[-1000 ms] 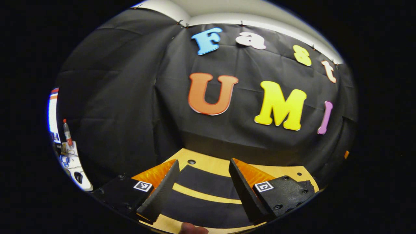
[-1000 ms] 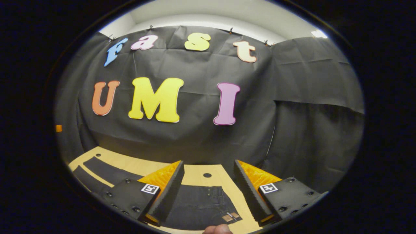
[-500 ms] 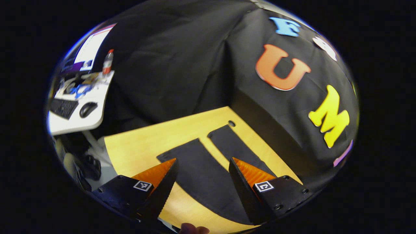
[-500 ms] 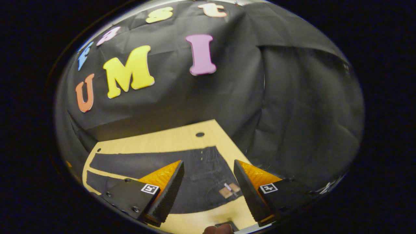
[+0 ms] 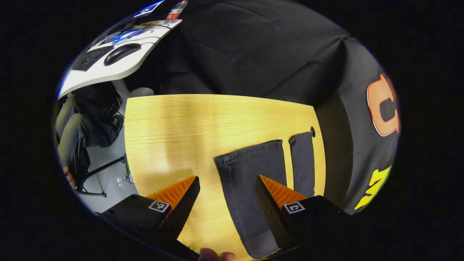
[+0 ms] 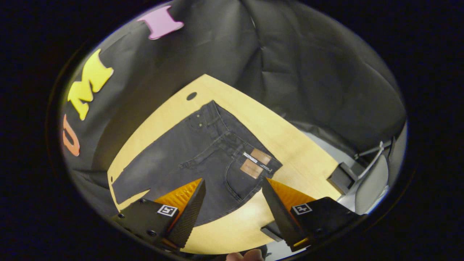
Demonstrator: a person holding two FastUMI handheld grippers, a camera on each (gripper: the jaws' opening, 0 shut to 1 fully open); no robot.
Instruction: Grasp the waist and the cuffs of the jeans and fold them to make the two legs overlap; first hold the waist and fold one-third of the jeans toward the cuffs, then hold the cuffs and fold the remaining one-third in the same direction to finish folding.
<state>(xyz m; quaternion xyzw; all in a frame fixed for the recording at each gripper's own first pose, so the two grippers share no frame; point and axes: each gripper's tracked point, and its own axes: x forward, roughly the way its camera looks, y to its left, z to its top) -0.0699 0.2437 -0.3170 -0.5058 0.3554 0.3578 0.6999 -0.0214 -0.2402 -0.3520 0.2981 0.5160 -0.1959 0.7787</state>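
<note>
Dark grey jeans lie flat on a light wooden table. In the left gripper view the two legs end in cuffs: the near cuff (image 5: 250, 154) and the far cuff (image 5: 301, 137), a strip of table between them. My left gripper (image 5: 226, 208) hovers open above the near leg. In the right gripper view the waist (image 6: 239, 143) with tan labels (image 6: 253, 163) faces the table's right end, legs running off to the left. My right gripper (image 6: 233, 210) hangs open above the seat of the jeans, holding nothing.
The table (image 5: 181, 127) has bare wood left of the cuffs and a small hole (image 5: 312, 129) near the far cuff. A white desk (image 5: 108, 69) with keyboard and mouse stands beyond. A chair (image 6: 373, 177) and a dark box (image 6: 340, 175) sit past the table's right end.
Both grippers have tipped downward from facing the back wall to looking down on the table. The left one swung toward the cuffs, the right one toward the waist. Both stayed open.
</note>
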